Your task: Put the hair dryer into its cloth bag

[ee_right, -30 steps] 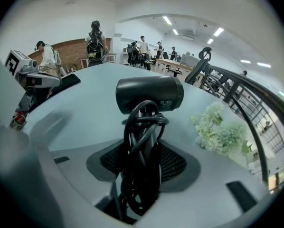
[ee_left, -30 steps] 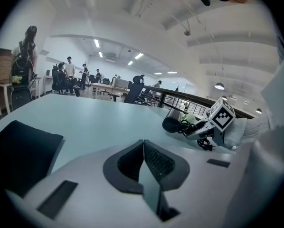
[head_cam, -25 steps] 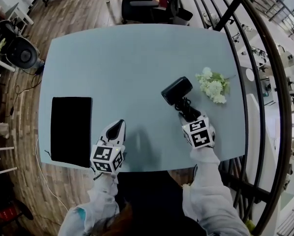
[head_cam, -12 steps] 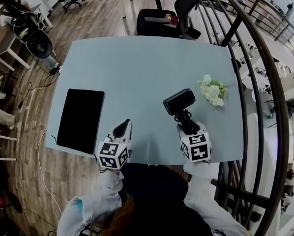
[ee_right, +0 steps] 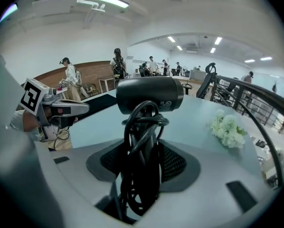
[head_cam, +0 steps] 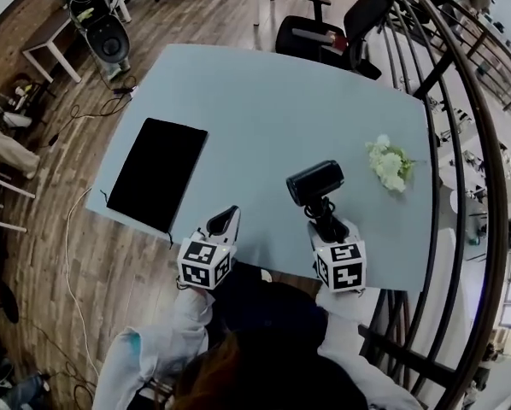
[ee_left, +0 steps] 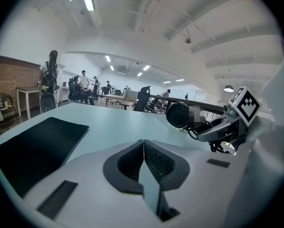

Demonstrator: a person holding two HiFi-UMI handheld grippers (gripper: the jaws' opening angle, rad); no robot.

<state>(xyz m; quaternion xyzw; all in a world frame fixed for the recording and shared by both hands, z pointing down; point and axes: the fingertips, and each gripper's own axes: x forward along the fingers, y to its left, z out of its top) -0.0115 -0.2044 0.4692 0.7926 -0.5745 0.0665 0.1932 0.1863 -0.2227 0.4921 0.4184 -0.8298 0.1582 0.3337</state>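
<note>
The right hand-held gripper (head_cam: 327, 222) clamps the hair dryer (head_cam: 314, 182) by its cord-wrapped handle, near the table's (head_cam: 273, 92) near edge, likely so it can be carried. The cloth bag (head_cam: 159, 174) lies flat at the left edge. The left hand-held gripper (head_cam: 225, 221), jaws together and empty, sits between them.

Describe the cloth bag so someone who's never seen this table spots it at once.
Start at the pale blue table. Flat near its left edge lies the cloth bag. It is the only black rectangle; the hair dryer is bulky, the white flowers sit far right.
</note>
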